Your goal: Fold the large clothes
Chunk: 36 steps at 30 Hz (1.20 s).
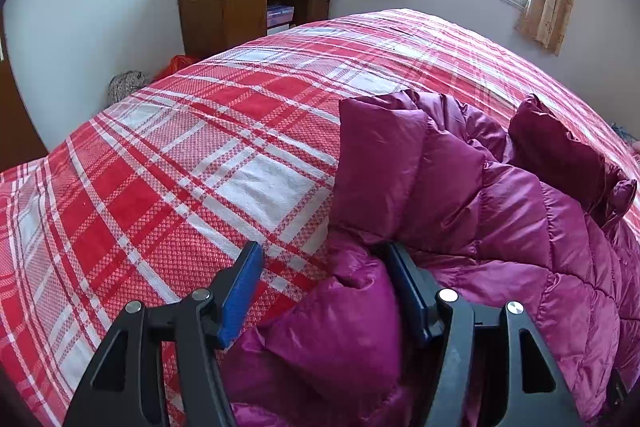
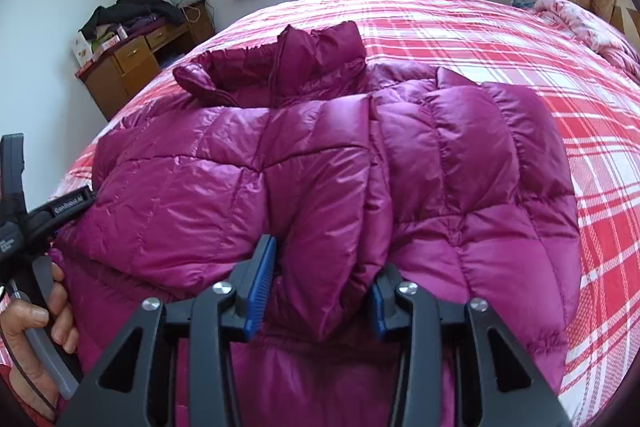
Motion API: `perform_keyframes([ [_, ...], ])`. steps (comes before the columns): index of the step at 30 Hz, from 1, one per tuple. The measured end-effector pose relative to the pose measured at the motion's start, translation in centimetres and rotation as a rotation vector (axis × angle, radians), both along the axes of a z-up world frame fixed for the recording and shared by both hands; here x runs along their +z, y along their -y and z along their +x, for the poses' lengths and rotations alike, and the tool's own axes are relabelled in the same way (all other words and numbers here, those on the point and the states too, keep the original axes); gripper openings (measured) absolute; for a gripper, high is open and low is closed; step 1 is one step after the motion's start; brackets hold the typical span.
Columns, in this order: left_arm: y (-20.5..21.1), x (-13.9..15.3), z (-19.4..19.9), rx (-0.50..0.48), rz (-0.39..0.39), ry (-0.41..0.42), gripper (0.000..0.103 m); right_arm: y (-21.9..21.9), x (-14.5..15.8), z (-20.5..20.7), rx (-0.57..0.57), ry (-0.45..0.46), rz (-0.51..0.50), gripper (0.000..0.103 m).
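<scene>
One shiny magenta quilted down jacket (image 2: 304, 163) lies on one bed covered with a red-and-white plaid bedspread (image 1: 168, 187), spread across the near part of the bed with its collar toward the far edge, under the window. Both sleeves are folded in over the body, so that two padded bands lie side by side down the middle. There are two black grippers with blue finger pads, one per hand. The right gripper (image 2: 324, 267) stands at the near edge of the jacket with its jaws partly apart around the cuff end of a folded sleeve; the left pad sits just beside the fabric and the right pad is half hidden behind it, so the pads seem not to press on it, though the view is poor there. The left gripper (image 1: 324, 259) is open wider at the jacket's left edge, one pad over bare bedspread and the other against a puffed fold. A person's hand (image 2: 36, 323) holds the left gripper's handle. One brown wooden desk (image 1: 236, 3), piled with clothes and boxes, stands by the far wall.
</scene>
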<state>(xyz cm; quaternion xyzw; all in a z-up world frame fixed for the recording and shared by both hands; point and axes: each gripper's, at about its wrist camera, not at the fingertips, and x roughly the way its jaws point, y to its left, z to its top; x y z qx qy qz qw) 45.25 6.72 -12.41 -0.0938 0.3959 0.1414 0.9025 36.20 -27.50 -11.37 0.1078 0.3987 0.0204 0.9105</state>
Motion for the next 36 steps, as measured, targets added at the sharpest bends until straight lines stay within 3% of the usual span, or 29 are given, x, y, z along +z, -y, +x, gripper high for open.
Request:
perform_keyframes([
  [2, 0.0, 0.0, -0.1, 0.000, -0.002, 0.002, 0.065, 1.3, 0.9, -1.3, -0.058, 0.023, 0.034, 0.046],
  [4, -0.2, 0.1, -0.1, 0.000, -0.019, 0.010, 0.065, 2.2, 2.9, -3.2, -0.145, 0.112, 0.014, 0.049],
  [6, -0.2, 0.0, -0.1, 0.001, -0.010, 0.007, 0.065, 1.5, 5.0, -3.4, -0.111, 0.169, -0.008, 0.049],
  [9, -0.1, 0.1, -0.1, 0.001, 0.012, 0.000, 0.065, -1.7, 6.7, -0.6, 0.011, 0.138, -0.103, 0.049],
  [12, 0.0, 0.1, -0.1, 0.001, 0.003, 0.003, 0.065, -3.6, 5.3, 2.5, 0.070, 0.048, -0.121, 0.049],
  [16, 0.1, 0.1, -0.1, 0.001, 0.007, 0.002, 0.065, -3.6, 1.9, 4.5, 0.053, -0.035, -0.141, 0.047],
  [19, 0.2, 0.1, 0.0, -0.003, 0.006, 0.003, 0.066, -3.5, 0.1, 4.0, 0.066, -0.012, -0.147, 0.046],
  [30, 0.4, 0.3, 0.0, -0.006, 0.024, -0.009, 0.066, -3.5, -0.1, 3.5, 0.062, 0.005, -0.132, 0.047],
  [33, 0.6, 1.2, -0.2, -0.033, -0.014, -0.031, 0.066, -3.6, 0.0, 3.4, 0.069, 0.007, -0.136, 0.049],
  [36, 1.7, 3.3, -1.2, -0.088, -0.046, 0.022, 0.066, -3.6, 0.0, 3.4, 0.075, 0.009, -0.129, 0.052],
])
